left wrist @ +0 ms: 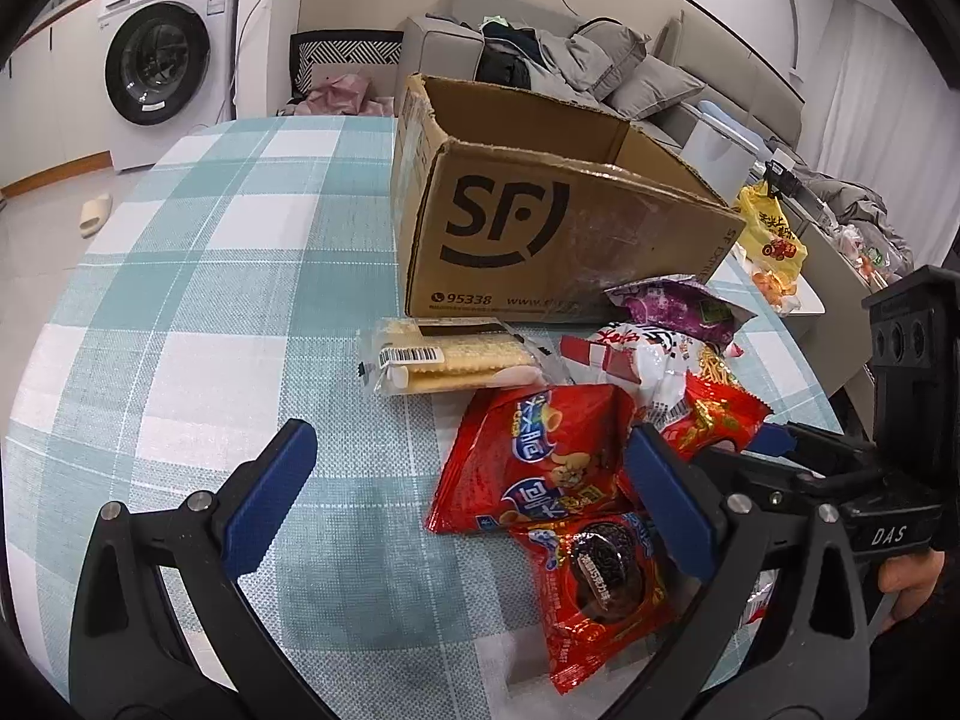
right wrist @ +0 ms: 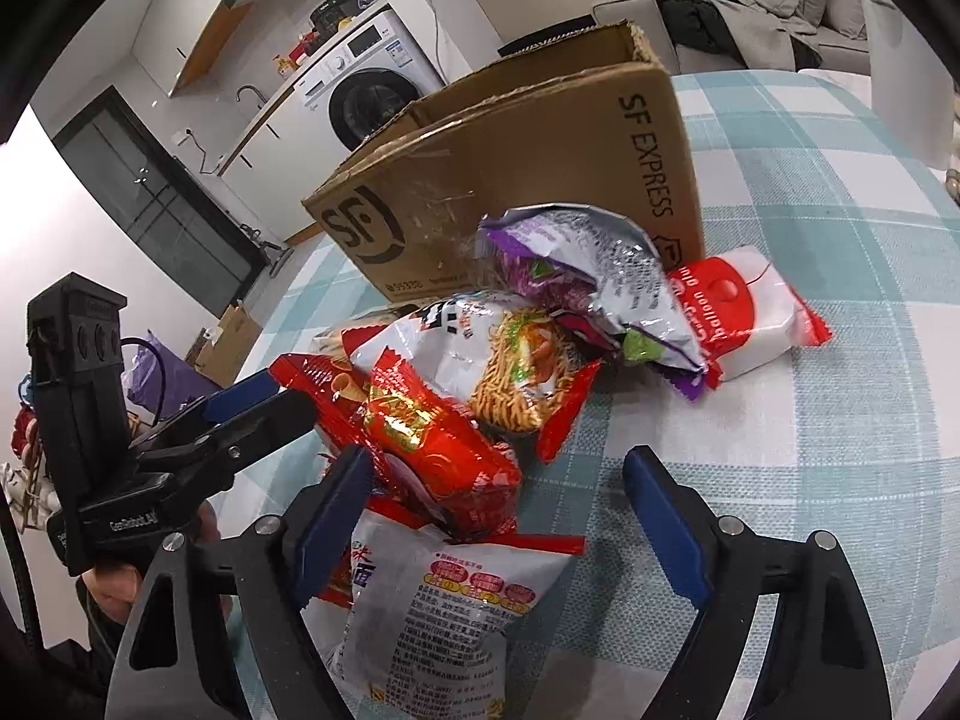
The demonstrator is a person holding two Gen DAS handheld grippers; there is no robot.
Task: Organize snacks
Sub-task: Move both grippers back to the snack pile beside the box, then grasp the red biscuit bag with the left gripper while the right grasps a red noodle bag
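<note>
Open cardboard box (left wrist: 558, 222) standing on the checked surface (left wrist: 198, 276), flaps up; inside walls bare as far as can be seen, floor of the box hidden in both views. All snacks outside it, heaped just in front: cracker pack (left wrist: 450, 357) with a barcode label lying flat by the box's front wall; purple bag (right wrist: 588, 282) leaning against the box; red-and-white packet (right wrist: 750, 312) just beside it; noodle bag (right wrist: 498, 360) with a picture of fried noodles; red snack bag (left wrist: 534, 462) with blue Chinese lettering; red cookie packet (left wrist: 600, 588) showing a dark sandwich cookie; small glossy red pack (right wrist: 432, 438) on top of the pile; white packet (right wrist: 432, 606) with printed text nearest the right wrist camera.

Left gripper (left wrist: 474, 498) angled down toward the surface, fingers wide apart and empty – one blue pad over bare cloth, the other over the edge of the red snack bag and cookie packet. Right gripper (right wrist: 498, 516) also tilted down over the heap, fingers wide, straddling the small glossy red pack and the white packet; pads not seen pressing on either. Hand (left wrist: 912, 576) wrapped round the right gripper's handle.

Readable: "SF" logo, "95338" and "www." on the box front; "SF EXPRESS" down its side; "DAS" on the right gripper's body – "GenRobot.AI" on the left's. Wording on the snack packs too small or skewed to read.
</note>
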